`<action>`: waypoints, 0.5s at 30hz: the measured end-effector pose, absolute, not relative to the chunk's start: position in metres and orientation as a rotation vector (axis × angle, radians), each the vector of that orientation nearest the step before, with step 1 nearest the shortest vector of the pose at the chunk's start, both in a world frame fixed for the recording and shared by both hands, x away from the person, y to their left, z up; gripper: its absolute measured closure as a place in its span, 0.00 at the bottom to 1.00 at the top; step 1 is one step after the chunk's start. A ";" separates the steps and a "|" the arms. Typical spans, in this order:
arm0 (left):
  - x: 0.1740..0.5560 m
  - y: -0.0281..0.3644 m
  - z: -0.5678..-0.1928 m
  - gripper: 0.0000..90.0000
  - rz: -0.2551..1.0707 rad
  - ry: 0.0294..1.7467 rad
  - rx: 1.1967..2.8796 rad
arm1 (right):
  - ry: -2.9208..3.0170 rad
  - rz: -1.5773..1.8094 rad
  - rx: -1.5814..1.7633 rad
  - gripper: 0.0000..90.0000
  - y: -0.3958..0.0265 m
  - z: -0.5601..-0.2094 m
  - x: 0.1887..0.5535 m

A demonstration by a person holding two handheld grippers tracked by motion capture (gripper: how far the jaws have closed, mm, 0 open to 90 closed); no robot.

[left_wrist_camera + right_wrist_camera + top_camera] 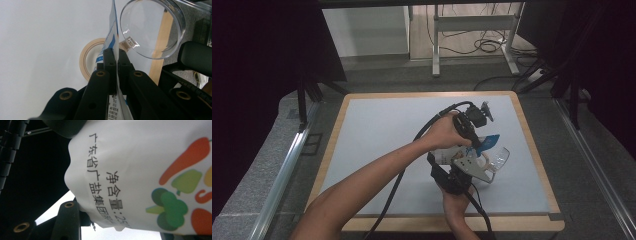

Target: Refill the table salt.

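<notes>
A white salt bag (487, 141) with blue print hangs above the grey table mat (382, 140), held between both grippers. My left gripper (474, 144) reaches in from the left and is shut on the bag's thin top edge (113, 30), its jaws (116, 52) pressed flat together on it. My right gripper (458, 160), with a grey plate on top, comes up from the near edge. Its jaws (117, 227) are closed on the bag's bulging body (140, 157), printed with black characters and vegetable pictures. A clear plastic bowl (500, 157) (152, 27) sits just right of the bag.
A tan tape roll (86, 60) lies flat on the mat under the bag, next to the bowl. The wooden table rim (532, 145) runs close on the right. Black cables trail from both grippers over the near edge. A desk frame (472, 30) stands beyond the table.
</notes>
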State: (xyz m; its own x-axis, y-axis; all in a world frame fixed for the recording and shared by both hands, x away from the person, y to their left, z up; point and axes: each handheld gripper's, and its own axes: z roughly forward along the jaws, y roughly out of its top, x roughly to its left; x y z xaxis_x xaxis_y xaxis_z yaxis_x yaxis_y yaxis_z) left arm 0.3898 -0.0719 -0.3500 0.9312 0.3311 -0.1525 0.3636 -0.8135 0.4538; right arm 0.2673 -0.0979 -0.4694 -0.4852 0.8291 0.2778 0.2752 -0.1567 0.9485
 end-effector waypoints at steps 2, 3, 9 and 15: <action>0.390 -0.072 -0.350 1.00 -0.089 0.498 2.598 | 1.676 1.683 1.250 0.59 -0.098 -0.469 0.267; 0.390 -0.072 -0.349 1.00 -0.089 0.499 2.598 | 1.675 1.682 1.247 0.59 -0.098 -0.469 0.267; 0.390 -0.073 -0.351 1.00 -0.090 0.497 2.601 | 1.678 1.675 1.238 0.61 -0.098 -0.469 0.267; 0.391 -0.072 -0.351 1.00 -0.087 0.500 2.605 | 1.669 1.686 1.246 0.61 -0.098 -0.469 0.268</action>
